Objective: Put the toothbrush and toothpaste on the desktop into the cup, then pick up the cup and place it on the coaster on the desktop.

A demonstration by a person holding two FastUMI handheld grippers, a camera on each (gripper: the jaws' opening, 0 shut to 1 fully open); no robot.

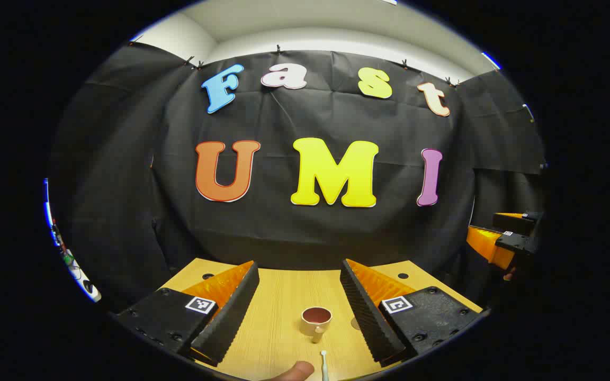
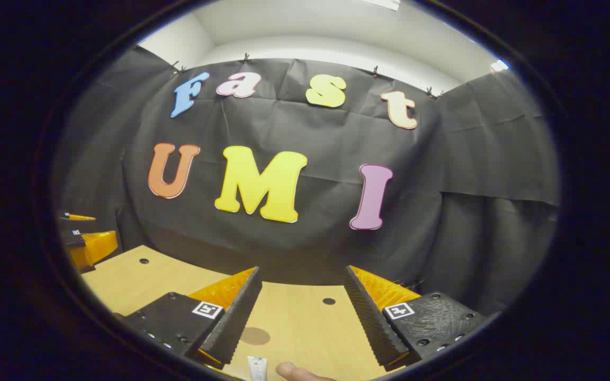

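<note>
Left gripper view: left gripper [image 1: 298, 312] held above the desk [image 1: 278, 296], fingers spread wide with nothing between them. Cup [image 1: 316, 320] standing upright on the desk ahead, between the two fingers in the picture, handle turned toward the camera, inside looking bare. Toothbrush [image 1: 324, 365] lying on the desk just nearer than the cup, its head pointing toward the cup, apart from it. Coaster [image 1: 356, 323] just right of the cup, mostly hidden by a finger. Right gripper [image 1: 501, 241] seen far right of the cup, raised off the desk.

Right gripper view: right gripper [image 2: 301, 312] also spread wide, holding nothing. Coaster [image 2: 254, 336] flat and bare on the desk. Toothpaste [image 2: 257, 369] lying on the desk nearer than the coaster, only its end seen.

Judged step: loading the cup, with both items lying outside it. Next move calls for lowering over the toothbrush or toothpaste, closing on the narrow body, then tipping it upright over the cup's mouth.
</note>
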